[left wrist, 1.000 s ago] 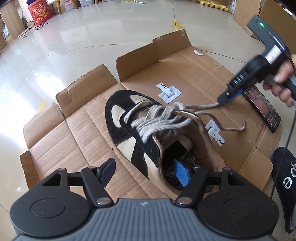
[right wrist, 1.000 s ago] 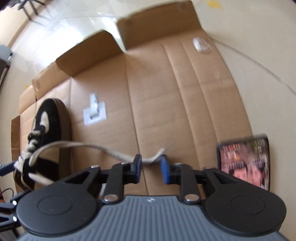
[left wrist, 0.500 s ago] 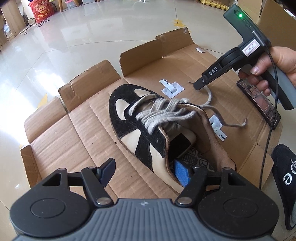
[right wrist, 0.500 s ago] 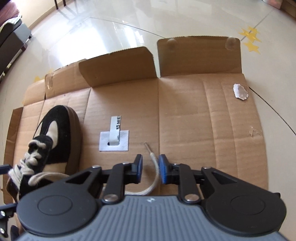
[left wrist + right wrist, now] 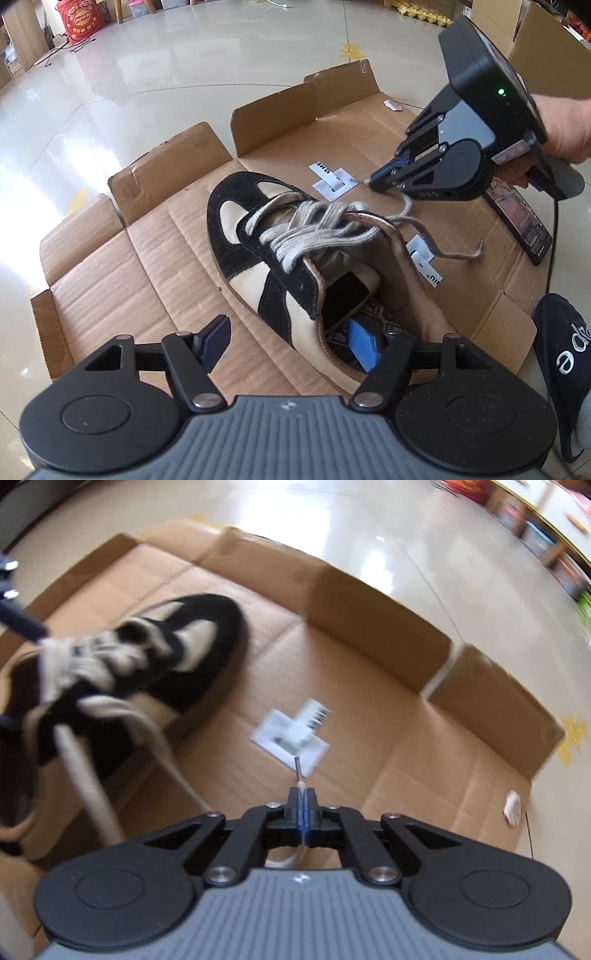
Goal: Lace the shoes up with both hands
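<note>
One black-and-cream suede shoe (image 5: pixel 280 254) on my flattened brown cardboard sheet (image 5: pixel 147 266); two white labels (image 5: pixel 332 181) nearby. My right gripper (image 5: pixel 303 797) pinches one grey lace end (image 5: pixel 300 771); my left gripper (image 5: pixel 291 343) gapes wide, straddling the shoe's heel wall, grasping nothing

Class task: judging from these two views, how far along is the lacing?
Done: the lace crisscrosses most of the shoe. In hand: the right tool pinches one lace tip; the left tool straddles the heel wall. Left: the other end lies loose, nothing tied.
</note>
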